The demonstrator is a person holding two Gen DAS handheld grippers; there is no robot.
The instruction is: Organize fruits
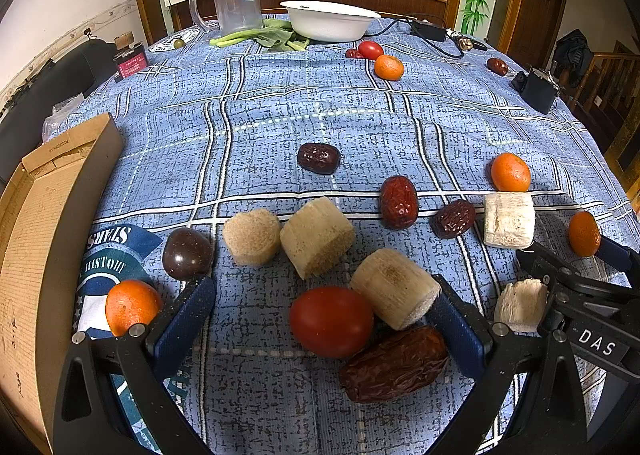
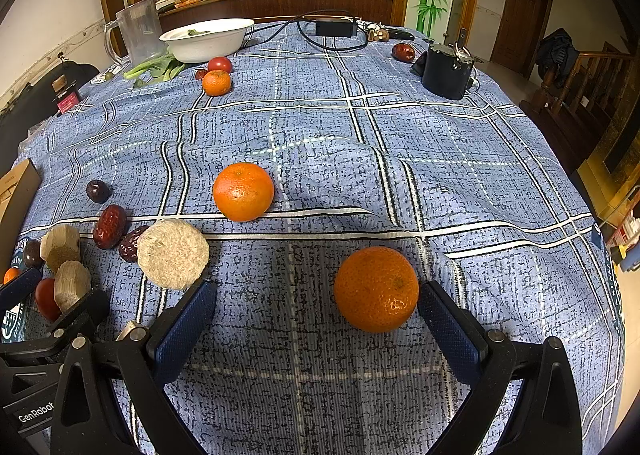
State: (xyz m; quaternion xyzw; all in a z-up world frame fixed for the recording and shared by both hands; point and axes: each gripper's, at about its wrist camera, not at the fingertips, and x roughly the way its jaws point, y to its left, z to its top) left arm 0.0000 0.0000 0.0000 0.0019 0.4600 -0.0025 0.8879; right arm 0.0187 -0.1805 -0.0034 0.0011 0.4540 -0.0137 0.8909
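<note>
The left gripper [image 1: 326, 319] is spread wide, holding nothing. Between its blue fingers [image 1: 186, 319] lie a red tomato [image 1: 331, 321], a large wrinkled date [image 1: 394, 365] touching the tomato, and a pale sugarcane piece [image 1: 394, 287] that rests against the right finger. Just beyond, two more sugarcane pieces [image 1: 316, 235] sit side by side, with a dark round fruit [image 1: 186, 253] to their left. An orange [image 1: 130, 305] lies just outside the left finger, beside a cardboard box [image 1: 52, 215] at the table edge. Farther out lie three dates [image 1: 319, 158].

The right gripper [image 2: 318, 315] is likewise released, its fingers [image 2: 450, 329] well apart. A mandarin [image 2: 376, 289] sits on the blue plaid tablecloth [image 2: 360, 159] between them, just beside the right finger; contact cannot be confirmed. A second mandarin [image 2: 243, 191] lies farther ahead. A white sugarcane piece [image 2: 173, 253] stands near the left finger.

At the far end of the table stand a white bowl [image 2: 206, 39], a clear pitcher [image 2: 138, 31] and leafy greens [image 2: 154, 69], with a tomato and a small orange [image 2: 216, 82] near them.
</note>
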